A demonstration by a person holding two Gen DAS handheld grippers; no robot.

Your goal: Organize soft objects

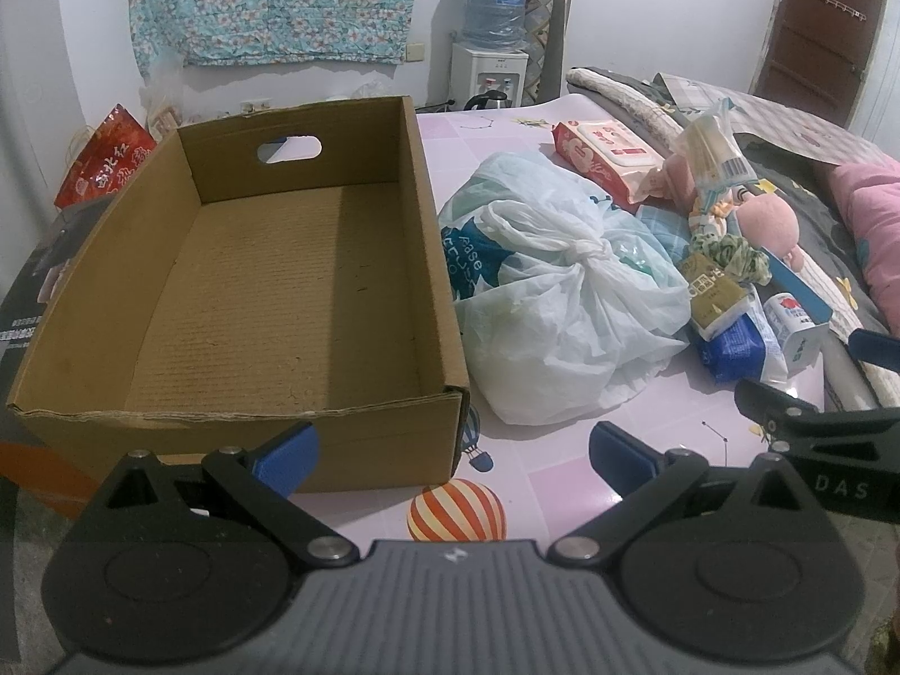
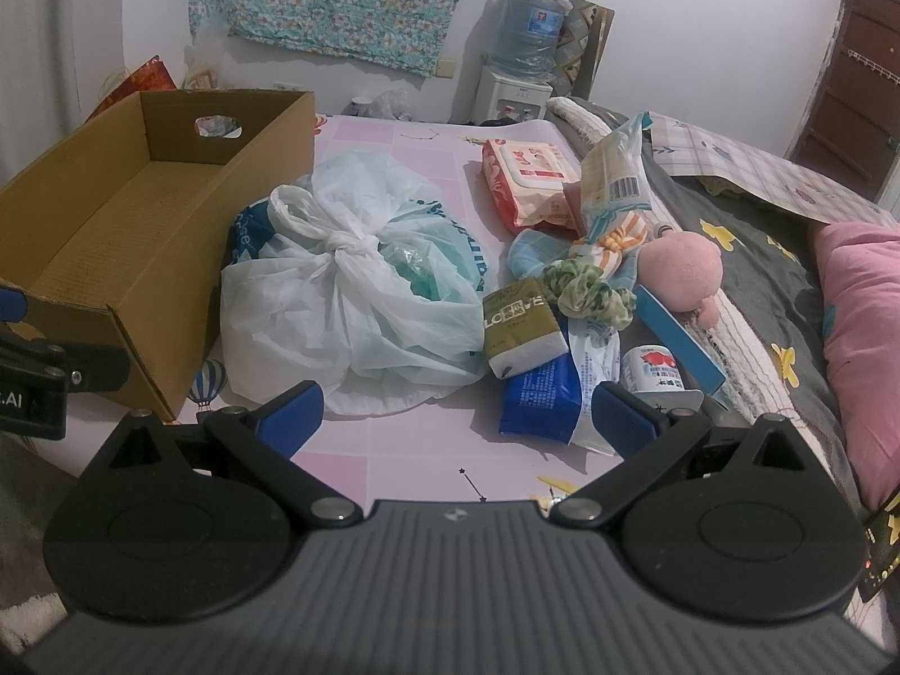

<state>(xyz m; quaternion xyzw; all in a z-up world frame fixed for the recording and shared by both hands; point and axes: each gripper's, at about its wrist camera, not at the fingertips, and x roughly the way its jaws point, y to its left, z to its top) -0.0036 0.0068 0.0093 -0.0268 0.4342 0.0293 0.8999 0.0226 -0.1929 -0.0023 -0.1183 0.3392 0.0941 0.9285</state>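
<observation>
An empty cardboard box (image 1: 270, 304) stands on the pink table, also in the right wrist view (image 2: 112, 236). Right of it lies a knotted white plastic bag (image 1: 562, 304) (image 2: 360, 292). Beyond it is a pile: pink wipes pack (image 2: 529, 180), olive tissue pack (image 2: 520, 332), blue packet (image 2: 545, 399), green scrunchie (image 2: 590, 292), pink plush toy (image 2: 680, 270). My left gripper (image 1: 453, 458) is open and empty before the box's near right corner. My right gripper (image 2: 455, 416) is open and empty, just short of the bag and blue packet.
A small milk carton (image 2: 652, 368) and a blue card (image 2: 680, 337) lie at the pile's right. A bed with grey cover and pink pillow (image 2: 860, 337) borders the table on the right. A water dispenser (image 1: 489, 73) stands behind. A red bag (image 1: 107, 163) sits left of the box.
</observation>
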